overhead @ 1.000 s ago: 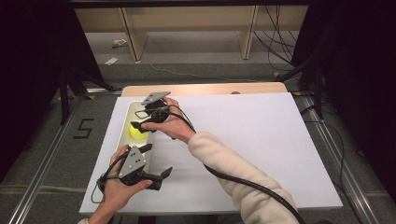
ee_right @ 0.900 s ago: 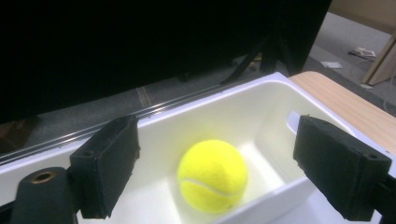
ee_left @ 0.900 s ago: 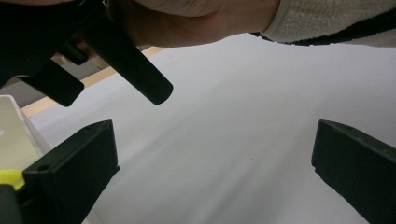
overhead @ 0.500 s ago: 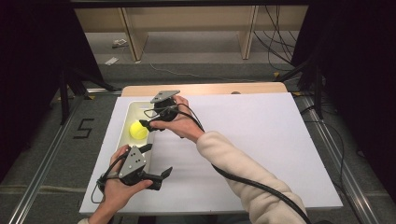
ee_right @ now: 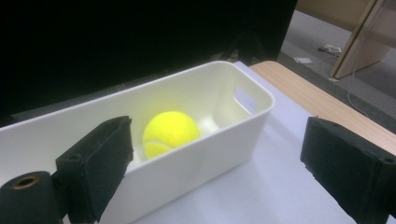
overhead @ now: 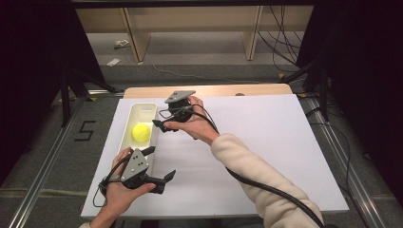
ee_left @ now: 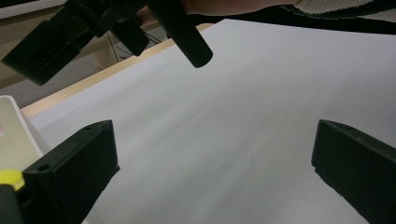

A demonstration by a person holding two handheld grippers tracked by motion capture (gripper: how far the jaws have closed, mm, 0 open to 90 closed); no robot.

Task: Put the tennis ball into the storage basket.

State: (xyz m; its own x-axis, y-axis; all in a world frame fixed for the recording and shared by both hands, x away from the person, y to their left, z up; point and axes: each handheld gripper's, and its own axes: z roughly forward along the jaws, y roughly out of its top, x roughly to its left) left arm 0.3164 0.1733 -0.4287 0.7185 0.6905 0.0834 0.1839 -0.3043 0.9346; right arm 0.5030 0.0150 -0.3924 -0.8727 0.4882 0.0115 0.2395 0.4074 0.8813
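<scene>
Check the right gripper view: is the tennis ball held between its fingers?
No. The tennis ball lies in the white bin, clear of the open fingers.

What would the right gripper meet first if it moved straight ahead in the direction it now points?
Probably the near long wall of the white bin. The right gripper points at it with open, empty jaws, which have just been opening. The yellow ball lies behind that wall, inside the bin. Depth is hard to judge.
</scene>
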